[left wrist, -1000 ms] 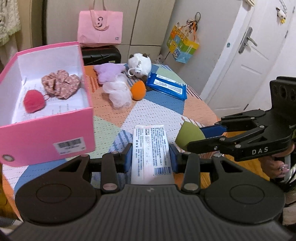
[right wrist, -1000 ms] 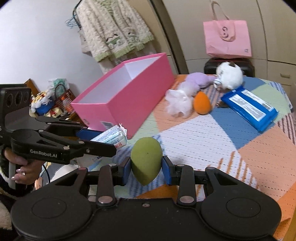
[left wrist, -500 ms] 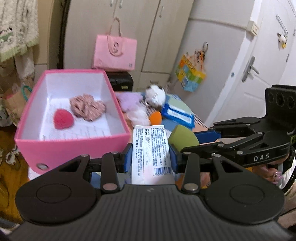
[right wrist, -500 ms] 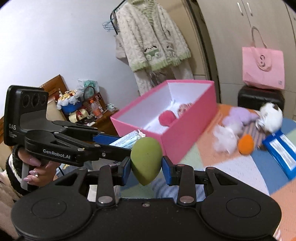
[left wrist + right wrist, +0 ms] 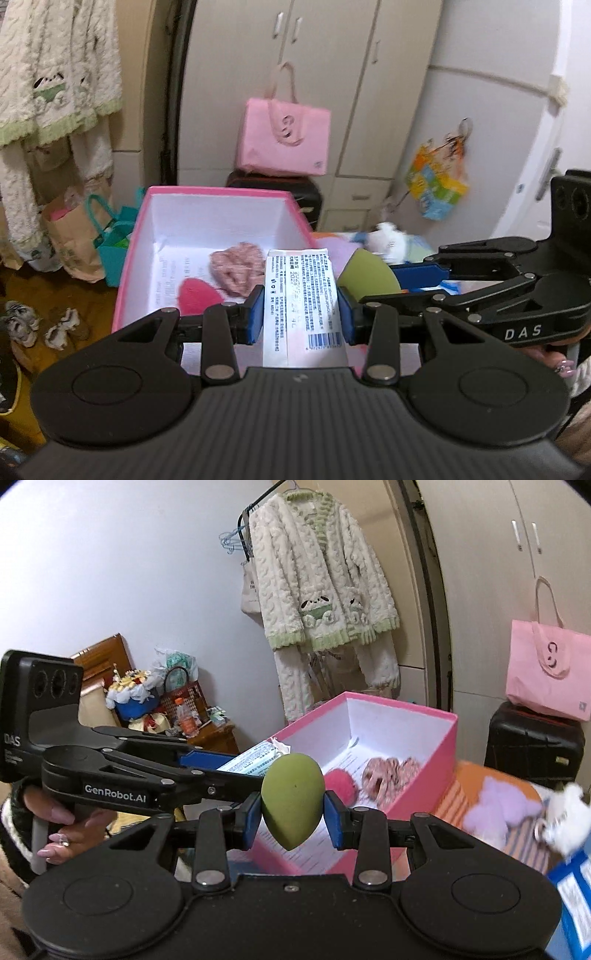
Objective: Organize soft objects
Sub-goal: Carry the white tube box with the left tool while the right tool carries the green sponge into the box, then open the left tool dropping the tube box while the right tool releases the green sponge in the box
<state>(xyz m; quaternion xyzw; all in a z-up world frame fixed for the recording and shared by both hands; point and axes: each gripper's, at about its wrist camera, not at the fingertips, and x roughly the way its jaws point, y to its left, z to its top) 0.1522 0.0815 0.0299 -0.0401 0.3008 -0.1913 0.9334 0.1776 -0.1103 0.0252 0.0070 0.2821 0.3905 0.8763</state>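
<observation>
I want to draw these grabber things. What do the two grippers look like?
Both are black. The left gripper and right gripper each have two blue pads, thin black link bars with silver rivets, and a wide body with two round bumps. White letters on the side read "GenRobot.AI" on the left and "DAS" on the right. Each back block has three round holes. The hand wears a ring and nail polish.

a matt green sponge (image 5: 293, 805) sits between blue plastic pads (image 5: 334, 825); a glossy printed plastic packet (image 5: 303, 306) nearby; pink cardboard box (image 5: 133, 266), white paper-lined; a fuzzy knit cardigan (image 5: 317, 576) hangs behind.
</observation>
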